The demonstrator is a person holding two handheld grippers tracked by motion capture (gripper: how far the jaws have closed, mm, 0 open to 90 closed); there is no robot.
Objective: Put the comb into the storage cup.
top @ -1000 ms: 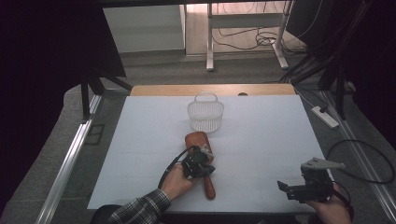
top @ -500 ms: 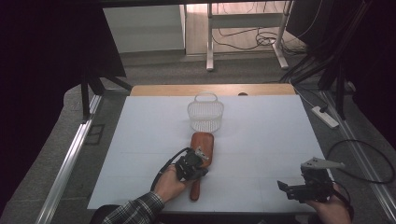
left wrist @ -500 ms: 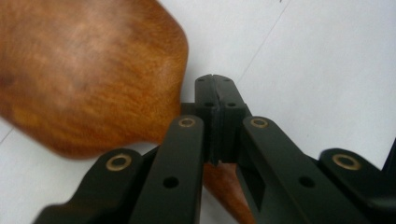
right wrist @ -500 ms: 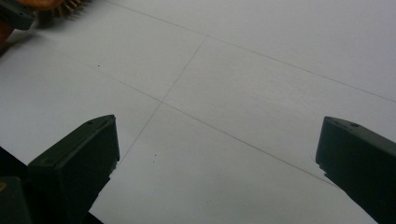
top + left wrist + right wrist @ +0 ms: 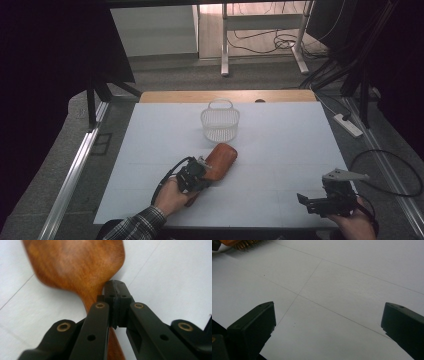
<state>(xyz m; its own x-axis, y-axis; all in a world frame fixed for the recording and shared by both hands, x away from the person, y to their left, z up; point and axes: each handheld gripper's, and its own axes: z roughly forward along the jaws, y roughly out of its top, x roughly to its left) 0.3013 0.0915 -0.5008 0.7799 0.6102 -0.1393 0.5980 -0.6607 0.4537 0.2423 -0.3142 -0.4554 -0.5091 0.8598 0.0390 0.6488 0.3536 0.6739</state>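
Jaws of the left gripper (image 5: 117,298) are pressed together at their tips, right against the narrow neck of the reddish-brown wooden brush (image 5: 75,267); its broad, rounded back spreads up and to the left of them in the left gripper view, while its handle runs down underneath the jaws toward the bottom edge. The tips look closed beside the neck rather than around it — though the close, blurred view makes that hard to settle.

From the high view, the left gripper (image 5: 196,172) sits just left of centre in the lower half of the frame, on the white table sheet (image 5: 280,145), with the brush (image 5: 220,160) slanting from it up and to the right. Its broad end lies near the small white wire basket (image 5: 220,122), which stands upright above it, not touching.

At the lower right, the right gripper (image 5: 320,202) rests well apart from the brush, its jaws spread wide over bare sheet, gripping nothing — a corner of the brush's bristles (image 5: 244,243) peeks into the upper left of the right gripper view.
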